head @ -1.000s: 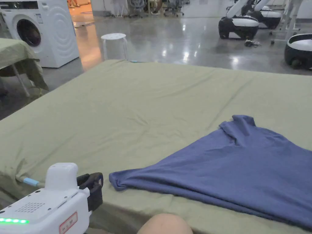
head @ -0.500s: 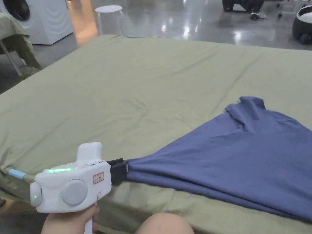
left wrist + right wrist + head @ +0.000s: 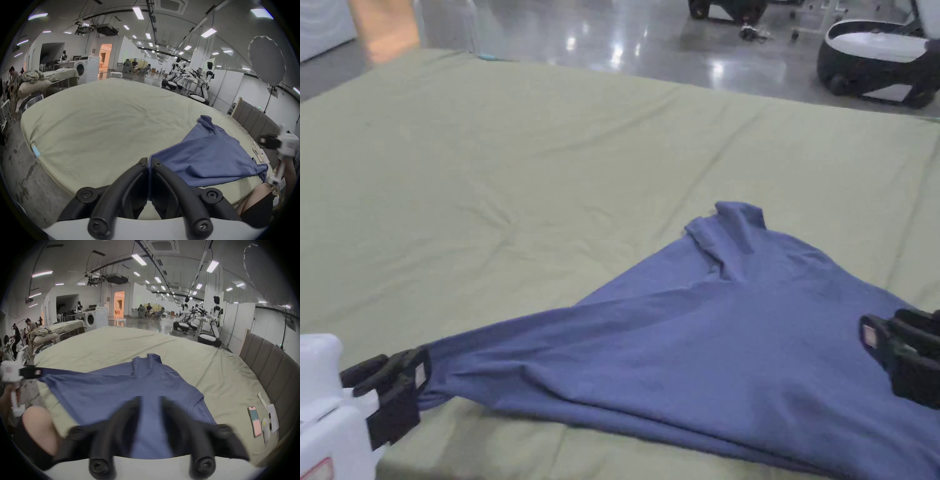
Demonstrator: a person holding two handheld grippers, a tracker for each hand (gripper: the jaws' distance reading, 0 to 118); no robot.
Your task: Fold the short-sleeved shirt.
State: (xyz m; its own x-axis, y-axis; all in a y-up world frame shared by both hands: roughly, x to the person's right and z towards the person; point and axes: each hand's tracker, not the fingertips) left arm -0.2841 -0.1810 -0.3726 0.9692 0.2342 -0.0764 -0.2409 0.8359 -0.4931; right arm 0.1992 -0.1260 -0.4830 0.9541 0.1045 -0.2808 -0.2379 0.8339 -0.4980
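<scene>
So far no fold is made: the blue short-sleeved shirt (image 3: 706, 337) lies bunched and slanted near the front edge of the bed, on the olive-green bedsheet (image 3: 550, 187), with one sleeve (image 3: 731, 228) poking up toward the far side. My left gripper (image 3: 400, 387) has its jaws pressed together on a corner of the cloth, and the fabric runs taut from that pinch toward the body of the shirt; in the left gripper view the blue edge disappears between the two closed jaws. My right gripper (image 3: 894, 350) hovers over the shirt's other side with its jaws apart and blue cloth showing between them in the right gripper view; I judge it has not taken hold yet, though the blur keeps me from being sure whether it touches the fabric. A phone (image 3: 254, 421) and some papers lie well apart near the headboard. What remains, as I read it, is nearly everything: gripping the second corner, spreading the shirt flat, then folding sleeves and body.
</scene>
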